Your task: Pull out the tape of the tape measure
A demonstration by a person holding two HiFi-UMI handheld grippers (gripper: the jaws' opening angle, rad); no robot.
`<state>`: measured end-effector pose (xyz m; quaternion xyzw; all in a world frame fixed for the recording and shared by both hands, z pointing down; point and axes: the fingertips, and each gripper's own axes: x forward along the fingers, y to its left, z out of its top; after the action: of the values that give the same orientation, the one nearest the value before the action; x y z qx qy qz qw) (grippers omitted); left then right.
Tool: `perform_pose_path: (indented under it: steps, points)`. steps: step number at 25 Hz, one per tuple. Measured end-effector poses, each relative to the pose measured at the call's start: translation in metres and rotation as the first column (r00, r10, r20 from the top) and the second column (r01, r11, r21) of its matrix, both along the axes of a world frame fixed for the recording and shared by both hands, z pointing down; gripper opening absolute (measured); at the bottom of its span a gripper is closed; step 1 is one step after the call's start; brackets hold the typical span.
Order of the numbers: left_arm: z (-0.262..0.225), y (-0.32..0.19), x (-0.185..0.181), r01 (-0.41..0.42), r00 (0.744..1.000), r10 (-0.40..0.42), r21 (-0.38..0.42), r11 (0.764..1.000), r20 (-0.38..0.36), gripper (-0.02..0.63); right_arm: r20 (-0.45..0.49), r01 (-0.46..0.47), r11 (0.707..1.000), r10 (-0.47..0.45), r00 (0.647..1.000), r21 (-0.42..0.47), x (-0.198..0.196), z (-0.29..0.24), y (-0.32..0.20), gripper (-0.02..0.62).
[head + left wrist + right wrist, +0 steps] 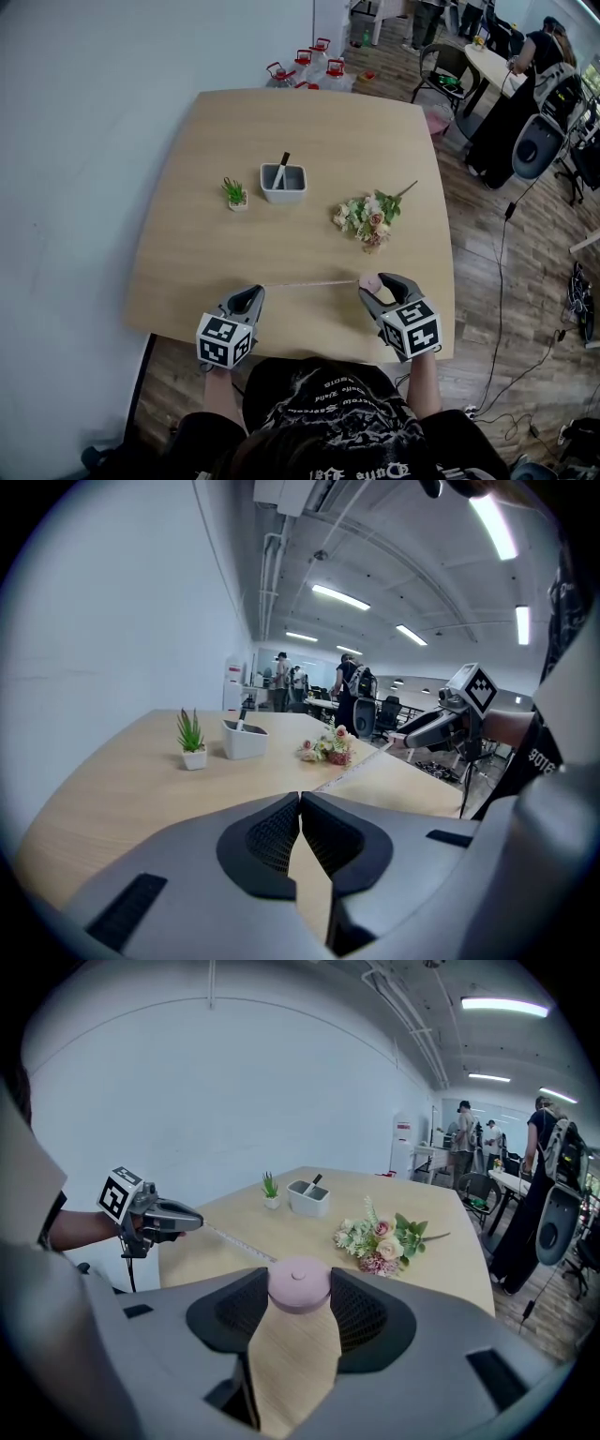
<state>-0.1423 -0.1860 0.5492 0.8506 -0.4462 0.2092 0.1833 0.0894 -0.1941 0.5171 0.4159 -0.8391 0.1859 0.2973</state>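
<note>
A small round pink tape measure (299,1285) sits between the pads of my right gripper (372,289), which is shut on it above the near part of the wooden table (187,244). Its thin pale tape (311,282) runs out level to the left, to my left gripper (259,290). In the left gripper view the jaws meet tip to tip (300,797) on the tape's end, and the tape (352,773) leads off to the right gripper (441,726). The right gripper view shows the tape (234,1239) reaching the left gripper (167,1215).
Farther back on the table stand a little potted plant (234,193) and a white holder with a black pen (283,183); a flower bouquet (370,217) lies to the right. Water jugs (309,67) stand behind the table; chairs, cables and people are to the right.
</note>
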Motion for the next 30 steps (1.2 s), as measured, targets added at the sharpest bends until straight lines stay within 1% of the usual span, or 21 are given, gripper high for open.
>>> perform_pose_path:
  steps: [6, 15, 20, 23, 26, 30]
  points:
    - [-0.002, -0.006, -0.021, 0.06, 0.998, -0.06, 0.002, 0.998, 0.0, 0.014, 0.006, -0.056, 0.998, 0.056, 0.998, 0.008, 0.019, -0.006, -0.005, 0.225]
    - [-0.001, -0.01, -0.026, 0.082, 0.997, -0.082, 0.004, 0.997, 0.0, 0.015, 0.006, -0.074, 0.997, 0.074, 0.997, 0.002, 0.021, -0.004, -0.006, 0.225]
    - [0.003, -0.009, -0.031, 0.11, 0.994, -0.11, -0.005, 0.994, 0.006, 0.015, 0.009, -0.094, 0.996, 0.094, 0.996, 0.003, 0.031, -0.002, -0.009, 0.225]
    - [0.005, -0.008, -0.033, 0.111, 0.994, -0.111, -0.016, 0.994, 0.004, 0.015, 0.032, -0.091, 0.996, 0.092, 0.995, -0.01, 0.032, -0.003, -0.008, 0.225]
    - [0.009, -0.009, -0.033, 0.113, 0.994, -0.112, -0.02, 0.993, 0.016, 0.015, 0.018, -0.078, 0.997, 0.078, 0.997, -0.02, 0.026, 0.004, -0.01, 0.225]
    - [0.009, -0.012, -0.029, 0.092, 0.995, -0.091, -0.011, 0.996, 0.027, 0.014, 0.015, -0.06, 0.998, 0.06, 0.998, -0.026, 0.014, 0.009, -0.012, 0.225]
